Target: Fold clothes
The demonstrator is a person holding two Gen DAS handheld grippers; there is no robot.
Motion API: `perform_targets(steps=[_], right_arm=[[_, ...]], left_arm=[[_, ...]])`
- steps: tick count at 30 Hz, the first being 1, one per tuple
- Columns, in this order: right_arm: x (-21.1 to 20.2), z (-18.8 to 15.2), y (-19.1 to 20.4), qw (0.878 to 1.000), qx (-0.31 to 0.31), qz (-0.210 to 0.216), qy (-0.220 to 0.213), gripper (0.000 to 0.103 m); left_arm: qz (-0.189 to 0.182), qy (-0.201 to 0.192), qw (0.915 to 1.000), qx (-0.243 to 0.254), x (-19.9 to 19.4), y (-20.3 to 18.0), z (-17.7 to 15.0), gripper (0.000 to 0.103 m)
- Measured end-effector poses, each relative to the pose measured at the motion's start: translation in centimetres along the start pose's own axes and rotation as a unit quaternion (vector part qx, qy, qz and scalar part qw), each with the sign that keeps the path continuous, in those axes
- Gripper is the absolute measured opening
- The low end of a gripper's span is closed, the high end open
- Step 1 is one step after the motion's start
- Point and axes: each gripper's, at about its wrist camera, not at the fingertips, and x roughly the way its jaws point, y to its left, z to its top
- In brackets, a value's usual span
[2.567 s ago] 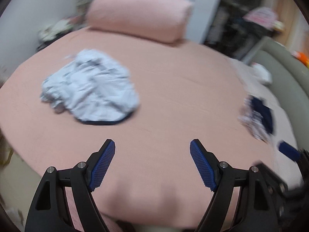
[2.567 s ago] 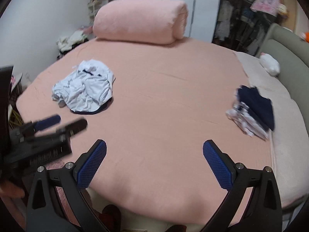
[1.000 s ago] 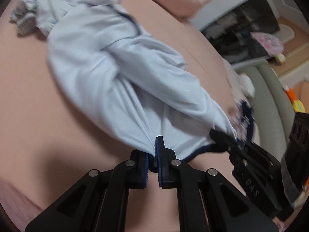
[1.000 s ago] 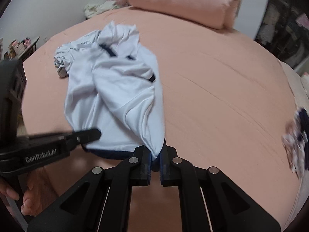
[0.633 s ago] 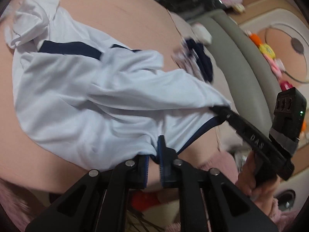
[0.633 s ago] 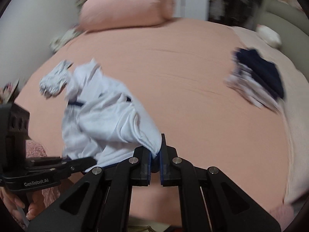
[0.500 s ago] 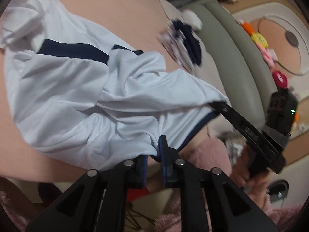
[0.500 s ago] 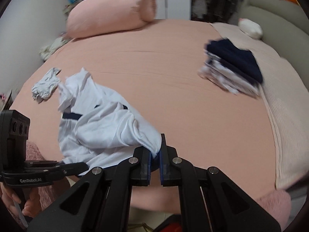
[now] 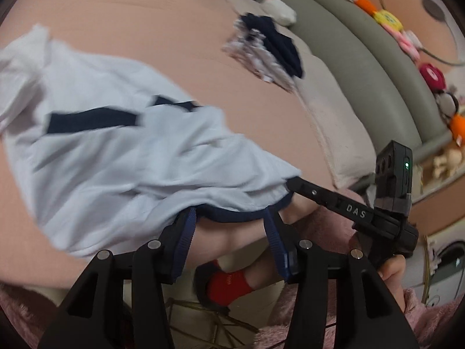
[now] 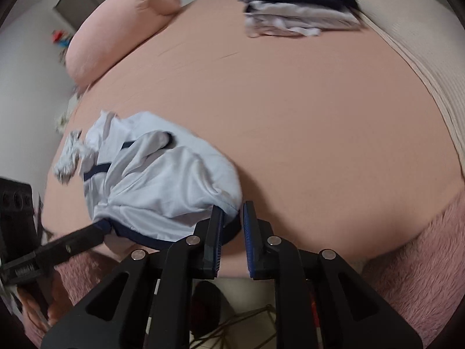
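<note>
A white garment with navy trim (image 9: 130, 157) lies rumpled on the pink bed (image 9: 145, 29), its navy hem at the near edge. My left gripper (image 9: 229, 213) is open, with the hem slack across the gap between its fingers. My right gripper (image 10: 233, 208) is open by a narrow gap, and the garment's (image 10: 162, 186) corner lies loose at its tips. In the left wrist view the right gripper (image 9: 293, 184) touches the hem's right end. The left gripper (image 10: 98, 231) shows at the hem's left end in the right wrist view.
A folded stack of navy and white clothes (image 10: 296, 8) sits at the far right of the bed (image 10: 319, 116). A pink bolster (image 10: 122, 23) lies at the far side, and a small crumpled piece (image 10: 68, 157) beside the garment. A grey headboard (image 9: 363, 67) runs along the right. A foot in a red sock (image 9: 229, 285) is below.
Both grippers dragged the garment by its hem to the bed's near edge. Their jaws, shut on the hem half a second ago, now stand apart, the left wider.
</note>
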Motion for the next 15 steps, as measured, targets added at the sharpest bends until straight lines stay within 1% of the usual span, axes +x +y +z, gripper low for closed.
perform_targets(steps=[1, 2, 4, 5, 6, 8, 11, 12, 13, 14, 15], right_arm=[[-0.6, 0.1, -0.5, 1.000, 0.009, 0.001, -0.011, 0.023], [-1.3, 0.2, -1.0, 0.999, 0.020, 0.001, -0.027, 0.026], [-2.5, 0.5, -1.9, 0.998, 0.039, -0.008, -0.055, 0.029], [-3.0, 0.7, -2.3, 0.997, 0.045, -0.016, -0.065, 0.029], [-3.0, 0.7, -2.5, 0.997, 0.043, -0.030, -0.065, 0.029], [-1.7, 0.6, -2.5, 0.998, 0.024, -0.055, -0.034, 0.029], [-0.3, -0.2, -2.3, 0.999, 0.026, -0.034, -0.003, 0.029], [0.2, -0.5, -2.2, 0.999, 0.027, -0.027, 0.007, 0.029], [0.5, -0.7, -2.1, 0.999, 0.026, -0.024, 0.012, 0.029], [0.4, -0.5, -2.0, 0.999, 0.023, -0.034, 0.006, 0.027], [0.2, -0.4, -1.9, 0.998, 0.021, -0.052, 0.000, 0.028]], left_arm=[[0.001, 0.001, 0.9999, 0.010, 0.3, -0.6, 0.2, 0.051], [0.003, 0.002, 0.9998, 0.021, 0.6, -1.3, 0.5, 0.051], [0.009, 0.010, 0.9989, 0.045, 1.6, -2.7, 0.9, 0.051], [0.012, 0.021, 0.9980, 0.058, 2.7, -3.6, 1.2, 0.051], [0.015, 0.033, 0.9968, 0.072, 3.9, -4.4, 1.5, 0.051], [0.021, 0.063, 0.9934, 0.094, 6.2, -5.5, 1.3, 0.051], [0.056, 0.092, 0.9864, 0.124, 9.7, -6.9, 1.2, 0.052], [0.068, 0.101, 0.9837, 0.133, 10.9, -7.3, 1.3, 0.054], [0.077, 0.105, 0.9819, 0.137, 11.9, -7.5, 1.5, 0.058], [0.086, 0.109, 0.9801, 0.142, 13.0, -7.6, 1.7, 0.063], [0.089, 0.111, 0.9795, 0.143, 13.8, -7.7, 1.9, 0.065]])
